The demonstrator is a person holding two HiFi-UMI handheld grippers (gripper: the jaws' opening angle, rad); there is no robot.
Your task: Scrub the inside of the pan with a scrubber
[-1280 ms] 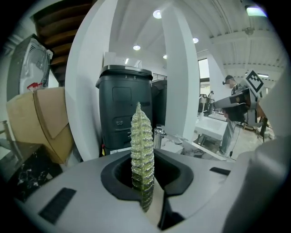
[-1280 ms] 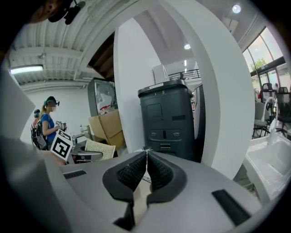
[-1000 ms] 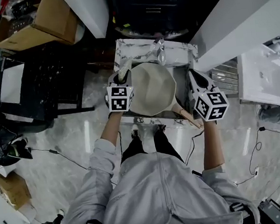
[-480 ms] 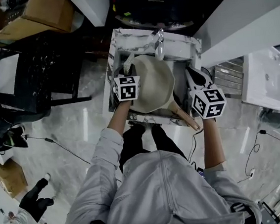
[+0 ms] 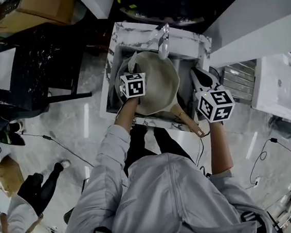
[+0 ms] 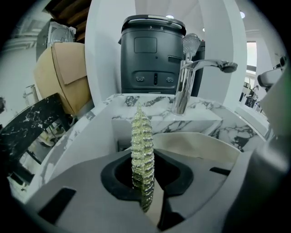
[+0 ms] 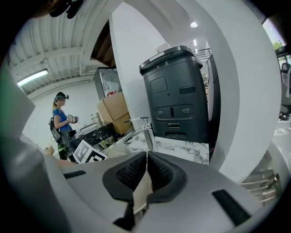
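A cream pan (image 5: pixel 159 86) lies in the marble sink (image 5: pixel 179 40), its wooden handle (image 5: pixel 189 124) pointing toward me at the right. My left gripper (image 5: pixel 132 71) hovers over the pan's left part, shut on a green-silver scrubber (image 5: pixel 132 62). In the left gripper view the scrubber (image 6: pixel 142 145) stands flattened between the jaws of that gripper (image 6: pixel 143 175), with the pan's rim (image 6: pixel 200 145) just beyond. My right gripper (image 5: pixel 200 76) stays beside the pan's right edge, over the sink rim. Its pads (image 7: pixel 157 170) meet; a tan strip shows low in the slit.
A chrome faucet (image 6: pixel 186 77) rises at the sink's back edge, with a black appliance (image 6: pixel 152 54) behind it. A dark table (image 5: pixel 31 63) and cardboard box (image 5: pixel 36 11) stand left. A person (image 7: pixel 61 123) stands farther left; another person (image 5: pixel 21 209) walks at lower left. Cables cross the floor.
My left gripper has moved right and forward with the scrubber, from the pan's left rim to over its inside. The right gripper has kept its place.
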